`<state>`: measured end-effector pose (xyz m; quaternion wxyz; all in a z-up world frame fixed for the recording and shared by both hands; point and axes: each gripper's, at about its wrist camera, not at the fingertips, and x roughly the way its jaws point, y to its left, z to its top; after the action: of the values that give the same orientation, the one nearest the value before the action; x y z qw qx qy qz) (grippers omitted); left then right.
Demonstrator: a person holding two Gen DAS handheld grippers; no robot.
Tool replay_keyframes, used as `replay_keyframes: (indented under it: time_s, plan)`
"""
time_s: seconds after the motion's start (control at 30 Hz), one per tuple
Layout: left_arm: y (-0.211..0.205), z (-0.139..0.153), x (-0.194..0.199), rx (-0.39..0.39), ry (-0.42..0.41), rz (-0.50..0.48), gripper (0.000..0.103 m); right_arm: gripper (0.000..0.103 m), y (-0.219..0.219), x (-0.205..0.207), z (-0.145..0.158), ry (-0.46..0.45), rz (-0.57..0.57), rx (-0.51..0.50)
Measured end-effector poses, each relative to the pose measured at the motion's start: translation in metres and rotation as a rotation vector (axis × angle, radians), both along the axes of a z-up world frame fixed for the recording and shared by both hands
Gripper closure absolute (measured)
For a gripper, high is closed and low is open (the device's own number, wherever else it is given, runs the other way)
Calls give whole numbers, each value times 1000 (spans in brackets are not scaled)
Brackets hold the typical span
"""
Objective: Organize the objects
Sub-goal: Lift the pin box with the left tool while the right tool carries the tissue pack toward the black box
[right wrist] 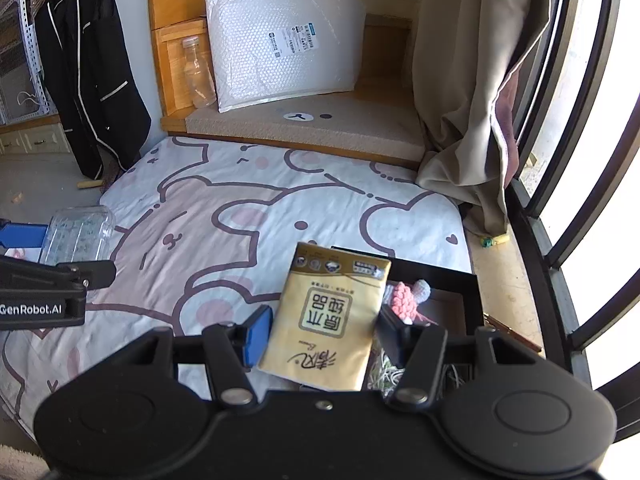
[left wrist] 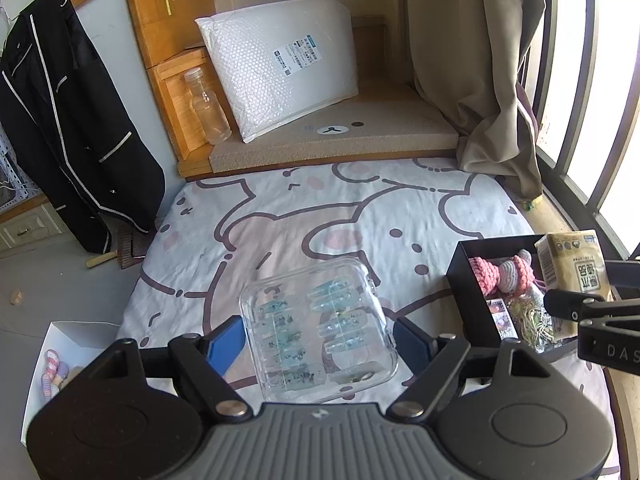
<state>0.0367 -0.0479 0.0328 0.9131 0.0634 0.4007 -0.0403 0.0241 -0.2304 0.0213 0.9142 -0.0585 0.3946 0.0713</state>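
Bed [left wrist: 320, 208] w/ cartoon-bear sheet, by a barred window [left wrist: 592, 80] w/ beige curtain [left wrist: 496, 80]. Behind the bed a low ledge [left wrist: 360, 136] carries a bubble mailer [left wrist: 280, 64] leaning on the wall, clear bottle [left wrist: 206, 108] just left of it. Black jacket [left wrist: 68, 128] hangs at left.

Left hand-held gripper [left wrist: 318, 340]: jaws wide, blue pads against both sides of a clear case [left wrist: 316, 324] of small blue pieces, held above the sheet.

Right hand-held gripper [right wrist: 320, 332]: jaws partway closed on a yellow tissue pack [right wrist: 328, 320], held tilted over the near-left corner of a black box [right wrist: 460, 288]. Box sits on the bed's window side, w/ a pink-grey crochet toy [right wrist: 406, 296] and other bits inside.

White box [left wrist: 68, 344] on the floor left of the bed, knit item inside.
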Motion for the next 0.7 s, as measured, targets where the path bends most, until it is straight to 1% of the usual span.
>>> replay_keyframes:
  time_s: [0.33, 0.7]
  plan:
    - [-4, -2, 1, -6, 3, 1, 22, 45, 0, 0, 1, -8, 0, -1]
    - [-22, -3, 6, 12, 13, -33, 22, 45, -8, 1, -1, -12, -2, 6]
